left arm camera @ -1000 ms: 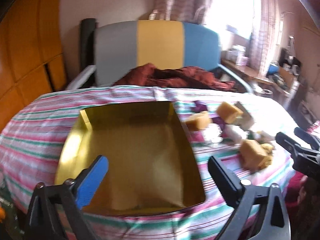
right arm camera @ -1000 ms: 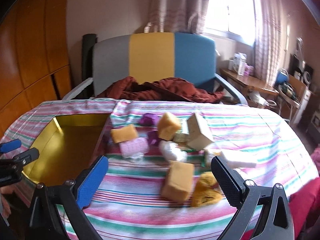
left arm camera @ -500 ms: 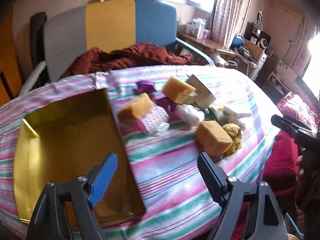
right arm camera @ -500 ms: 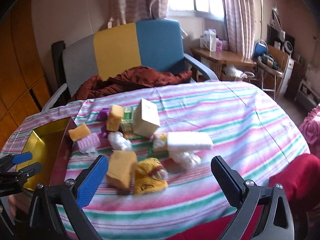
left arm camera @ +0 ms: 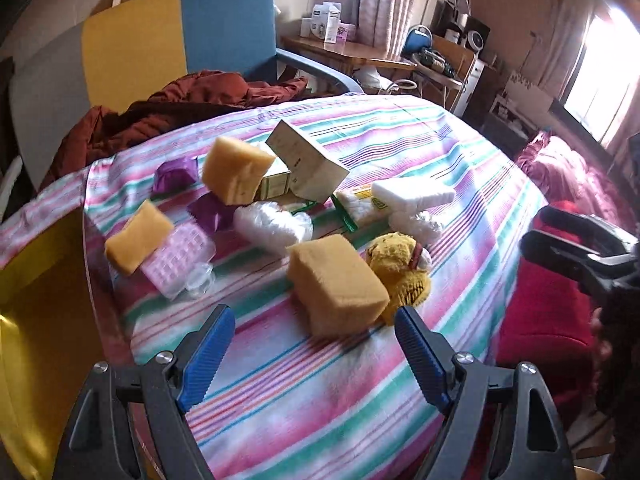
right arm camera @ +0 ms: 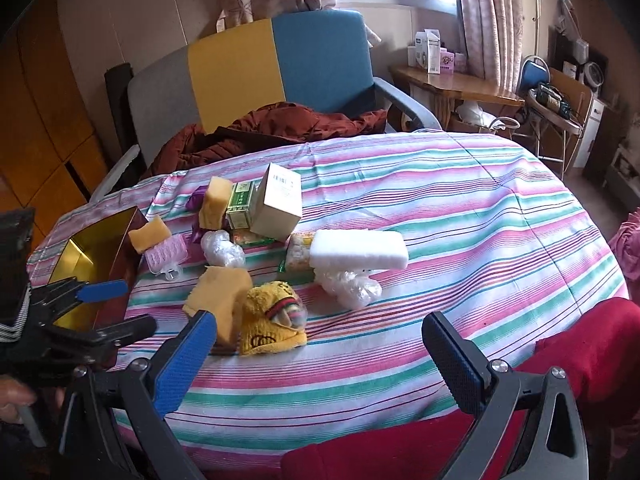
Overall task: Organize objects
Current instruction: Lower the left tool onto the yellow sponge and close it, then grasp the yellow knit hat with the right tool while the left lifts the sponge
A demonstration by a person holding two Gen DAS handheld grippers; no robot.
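Observation:
On the striped tablecloth [right arm camera: 460,216] lies a loose pile: tan sponges [left arm camera: 336,284] [right arm camera: 220,292], a yellow knit toy [left arm camera: 400,268] [right arm camera: 272,320], a white foam block [right arm camera: 360,250], a cardboard box [right arm camera: 280,204], a pink plastic case [left arm camera: 176,264] and crumpled plastic bags [left arm camera: 272,224]. A gold open box [left arm camera: 32,320] [right arm camera: 92,252] stands at the table's left end. My left gripper [left arm camera: 314,312] [right arm camera: 132,305] hovers open just in front of the nearest sponge, nothing between its pads. My right gripper [right arm camera: 320,320] [left arm camera: 537,227] is open above the near table edge, right of the toy.
A chair [right arm camera: 280,60] with a grey, yellow and blue back stands behind the table, a rust-brown jacket [right arm camera: 280,124] heaped on its seat. Red cloth [right arm camera: 580,344] lies by the near right edge. A wooden wardrobe [right arm camera: 44,120] is at the left, a cluttered side table [right arm camera: 452,84] at the right.
My left gripper swung right from above the gold box to the pile, sank a little and narrowed its jaws. My right gripper shifted right, so the pile now sits left of centre.

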